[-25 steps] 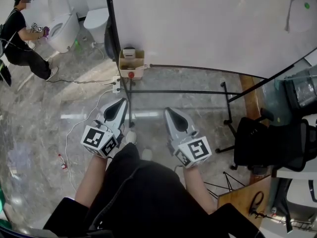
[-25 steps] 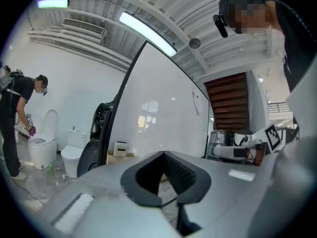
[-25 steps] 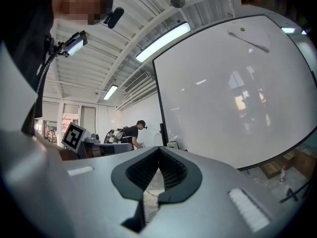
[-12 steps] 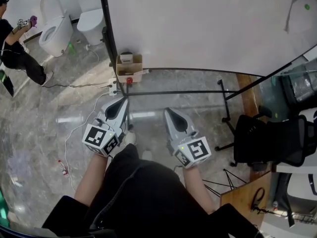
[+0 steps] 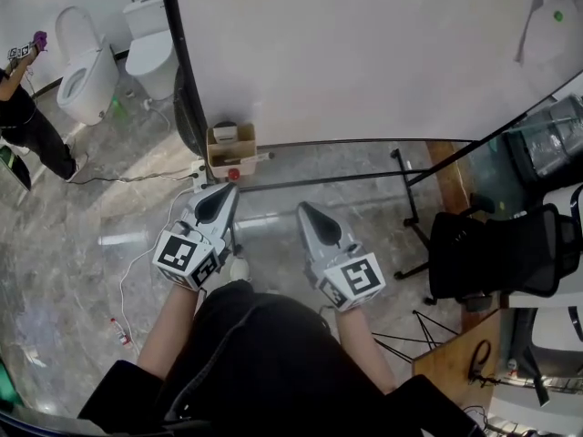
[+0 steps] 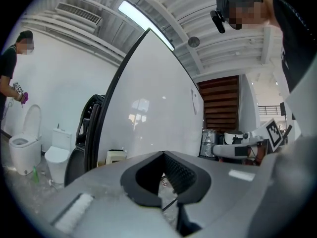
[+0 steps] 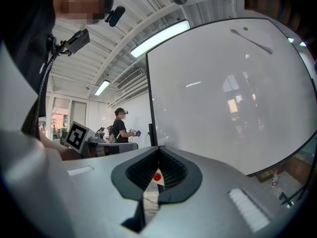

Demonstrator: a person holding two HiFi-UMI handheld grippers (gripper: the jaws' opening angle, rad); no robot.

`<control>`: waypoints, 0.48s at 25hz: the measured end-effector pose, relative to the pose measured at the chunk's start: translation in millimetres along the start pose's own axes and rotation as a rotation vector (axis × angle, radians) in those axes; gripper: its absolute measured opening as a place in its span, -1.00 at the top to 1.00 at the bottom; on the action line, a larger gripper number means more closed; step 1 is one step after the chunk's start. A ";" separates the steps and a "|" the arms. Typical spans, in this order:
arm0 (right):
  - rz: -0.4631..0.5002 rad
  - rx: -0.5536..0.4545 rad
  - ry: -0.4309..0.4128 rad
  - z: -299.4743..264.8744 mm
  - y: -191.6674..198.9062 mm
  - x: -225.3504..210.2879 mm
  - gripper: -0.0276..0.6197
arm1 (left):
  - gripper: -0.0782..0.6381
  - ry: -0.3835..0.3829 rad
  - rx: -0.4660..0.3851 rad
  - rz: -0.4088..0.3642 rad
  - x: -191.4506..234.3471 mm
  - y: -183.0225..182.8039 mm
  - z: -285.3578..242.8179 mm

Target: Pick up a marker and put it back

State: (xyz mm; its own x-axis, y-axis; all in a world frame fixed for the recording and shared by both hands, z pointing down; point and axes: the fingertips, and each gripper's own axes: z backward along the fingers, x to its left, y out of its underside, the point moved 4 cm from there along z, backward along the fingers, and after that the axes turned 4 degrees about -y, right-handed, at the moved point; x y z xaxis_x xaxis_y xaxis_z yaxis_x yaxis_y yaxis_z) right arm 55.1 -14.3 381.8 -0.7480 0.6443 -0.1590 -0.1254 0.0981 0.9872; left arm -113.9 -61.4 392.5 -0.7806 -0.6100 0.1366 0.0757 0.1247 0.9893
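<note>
The left gripper (image 5: 225,192) and the right gripper (image 5: 306,209) are held level towards the whiteboard (image 5: 364,53), each with its jaws pressed together on nothing. No marker can be made out in any view, so its place and direction cannot be told. The whiteboard's top edge is cut off.

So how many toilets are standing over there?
2. The left toilet stands at the far left of the head view, near another person. The second toilet stands just right of it, next to the whiteboard. More could be hidden behind the whiteboard.
</note>
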 end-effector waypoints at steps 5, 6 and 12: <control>0.014 0.002 0.019 -20.6 -6.7 -7.0 0.89 | 0.76 0.047 0.018 -0.056 13.3 -3.6 -22.0; 0.014 0.002 0.024 -24.5 -7.7 -8.5 0.89 | 0.76 0.056 0.023 -0.066 15.7 -3.9 -26.4; 0.014 0.006 0.054 -47.7 -8.4 -13.8 0.89 | 0.76 0.110 0.060 -0.149 25.2 -3.3 -48.1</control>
State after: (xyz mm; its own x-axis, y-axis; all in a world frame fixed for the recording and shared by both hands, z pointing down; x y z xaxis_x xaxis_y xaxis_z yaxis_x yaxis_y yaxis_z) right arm 35.3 -60.2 375.3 -0.7836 0.6041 -0.1451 -0.1107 0.0940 0.9894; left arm -104.0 -114.8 395.2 -0.7075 -0.7067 -0.0029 -0.0751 0.0711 0.9946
